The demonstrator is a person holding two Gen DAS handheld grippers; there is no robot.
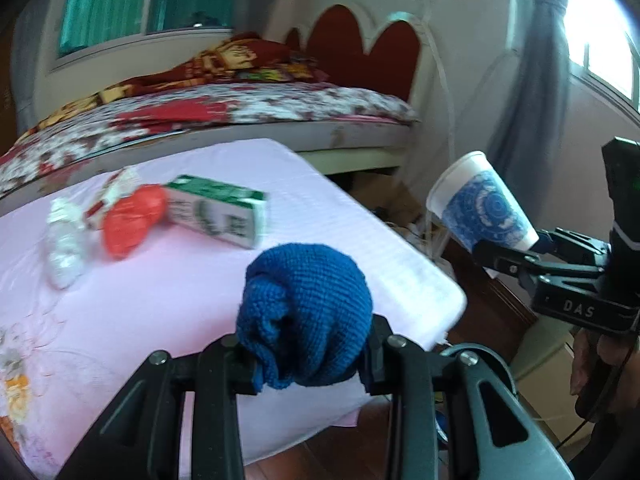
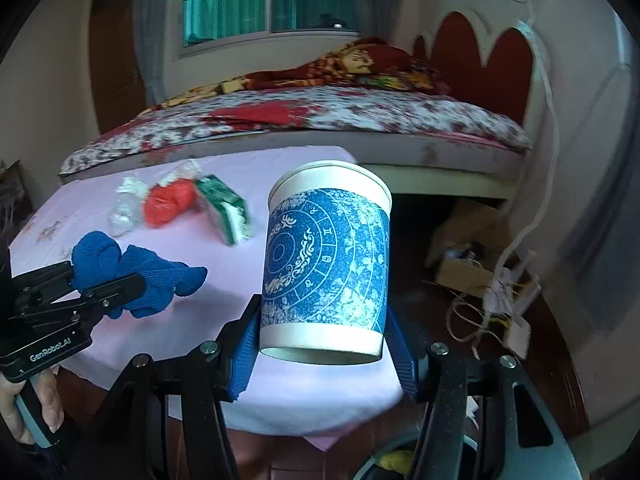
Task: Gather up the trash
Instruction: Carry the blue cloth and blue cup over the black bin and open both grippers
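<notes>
My left gripper (image 1: 308, 356) is shut on a crumpled blue knitted cloth (image 1: 304, 316) and holds it above the near edge of the pink-covered table (image 1: 160, 304). It also shows in the right wrist view (image 2: 108, 280) with the cloth (image 2: 136, 276). My right gripper (image 2: 324, 344) is shut on a white paper cup with a blue pattern (image 2: 326, 264), held off the table's right side; the cup also shows in the left wrist view (image 1: 484, 208). On the table lie a green-and-white carton (image 1: 218, 210), an orange crumpled bag (image 1: 132, 218), a clear crumpled wrapper (image 1: 64, 244) and a red-and-white wrapper (image 1: 116, 190).
A bed (image 2: 320, 120) with a floral cover stands behind the table. Cardboard boxes and tangled cables (image 2: 492, 284) lie on the dark floor to the right. The rim of a bin (image 2: 400, 460) with something yellow in it shows below the right gripper.
</notes>
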